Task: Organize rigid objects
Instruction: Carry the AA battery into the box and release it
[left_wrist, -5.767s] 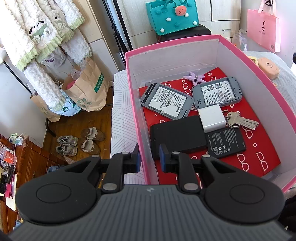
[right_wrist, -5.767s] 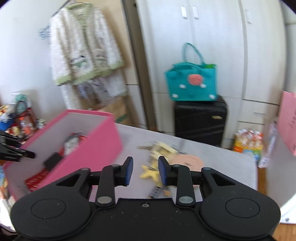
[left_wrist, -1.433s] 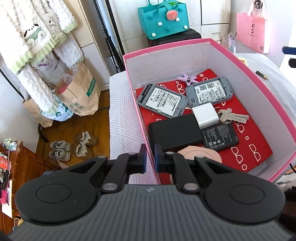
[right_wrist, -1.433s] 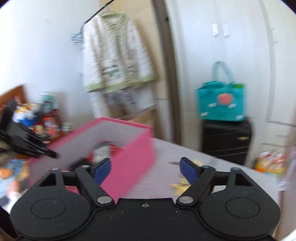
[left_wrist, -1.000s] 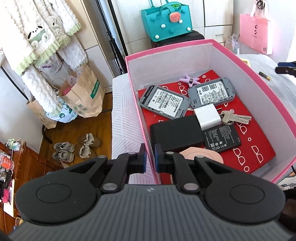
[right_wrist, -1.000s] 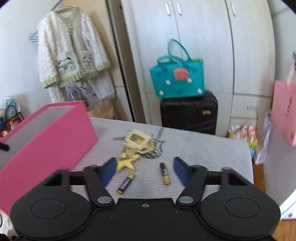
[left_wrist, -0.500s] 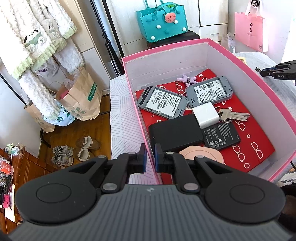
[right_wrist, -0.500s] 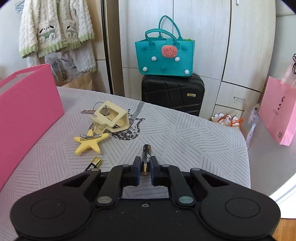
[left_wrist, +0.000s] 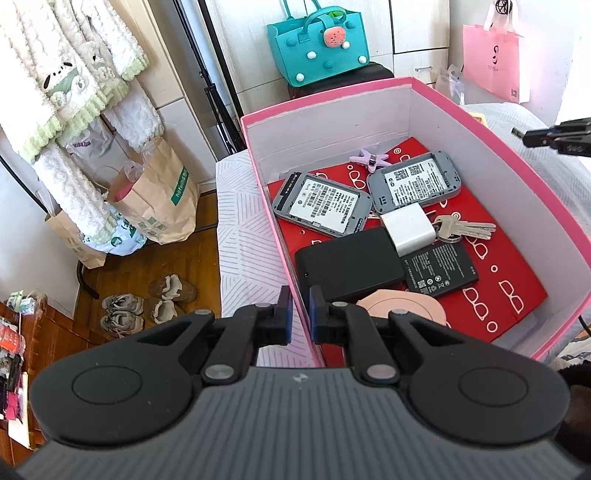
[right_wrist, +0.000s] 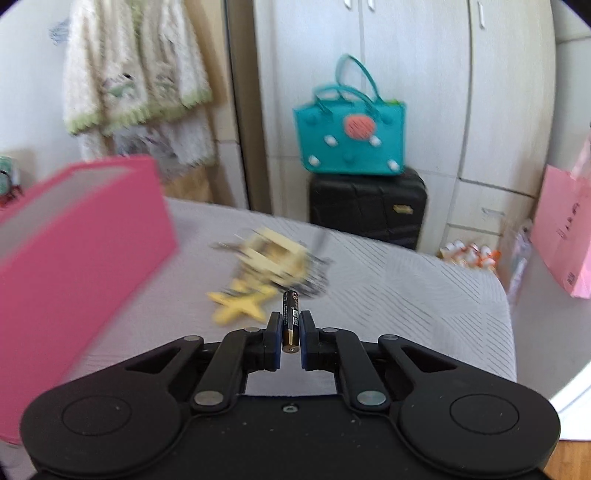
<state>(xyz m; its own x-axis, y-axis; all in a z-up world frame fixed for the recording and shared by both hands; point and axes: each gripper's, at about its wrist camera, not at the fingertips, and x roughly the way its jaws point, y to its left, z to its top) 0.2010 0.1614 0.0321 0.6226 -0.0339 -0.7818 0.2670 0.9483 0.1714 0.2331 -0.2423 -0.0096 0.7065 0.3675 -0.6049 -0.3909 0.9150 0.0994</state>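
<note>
The left tongs (left_wrist: 298, 314) hide part of the peach disc (left_wrist: 402, 308) at the pink box's (left_wrist: 498, 138) near end. From the right wrist, the yellow star (right_wrist: 240, 304) and cream frame (right_wrist: 275, 258) are blurred; the box's left side is cropped.

A teal felt bag (right_wrist: 349, 142) with a pink patch and white dots sits on top of a black suitcase (right_wrist: 367, 208) in front of pale wardrobe doors (right_wrist: 417, 74). A fluffy cream cardigan with green trim (left_wrist: 55, 88) hangs at the left. Below it on the wooden floor (left_wrist: 147, 266), brown paper bags (left_wrist: 162, 195) stand side by side, and two pairs of shoes (left_wrist: 147, 301) lie close to them. A pink shopping bag (left_wrist: 493, 59) stands at the right.
</note>
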